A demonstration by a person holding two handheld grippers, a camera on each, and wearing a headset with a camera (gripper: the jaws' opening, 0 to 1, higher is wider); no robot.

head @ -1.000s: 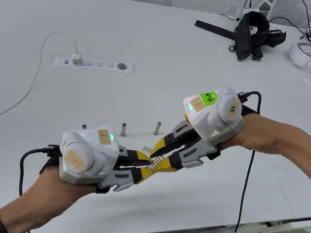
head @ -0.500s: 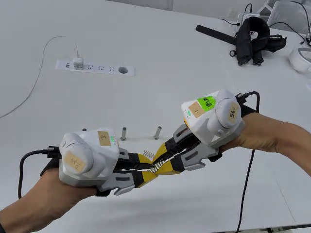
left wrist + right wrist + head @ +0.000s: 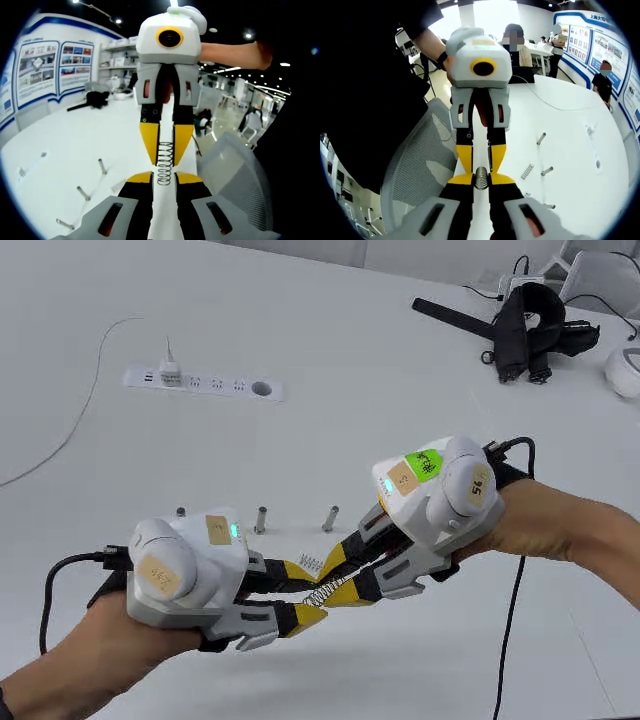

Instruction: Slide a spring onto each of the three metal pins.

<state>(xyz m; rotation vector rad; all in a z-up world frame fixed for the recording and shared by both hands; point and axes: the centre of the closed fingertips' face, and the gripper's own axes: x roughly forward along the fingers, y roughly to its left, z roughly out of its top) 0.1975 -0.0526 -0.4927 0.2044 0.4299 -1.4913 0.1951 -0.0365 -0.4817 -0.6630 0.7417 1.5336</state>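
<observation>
Two tools, two springs, three pins.

The right tool [image 3: 340, 576] comes in from 2 o'clock in the head view. Its jaws are drawn narrow and clamp one end of a spring [image 3: 323, 590]. In the right gripper view that end shows face-on, touching both yellow tips.

The left tool [image 3: 304, 592] reaches in from 9 o'clock and meets the right one tip to tip. Its jaws are also narrow and stand on either side of the spring's other end. In the left gripper view the spring runs straight from one pair of tips to the other. I cannot tell whether the left jaws pinch it or only flank it.

The second spring [image 3: 309, 562] lies flat on the table [image 3: 380, 410], just at 11 o'clock of the held one and partly hidden by the yellow tips.

Beyond it, at 12 o'clock of the tools, the three pins stand upright in a row: the left pin [image 3: 181, 512], the middle pin [image 3: 261, 520] and the right pin [image 3: 330, 518]. All three are bare. The right pin is nearest the second spring, at its 1 o'clock.

Farther out at 11 o'clock lies one power strip [image 3: 205, 384], with one white plug [image 3: 168, 370] in its left end and a thin cable [image 3: 85, 415] curving off to 9 o'clock. At 1 o'clock, near the far edge of the table, lies a bundle of black straps [image 3: 525, 315].
</observation>
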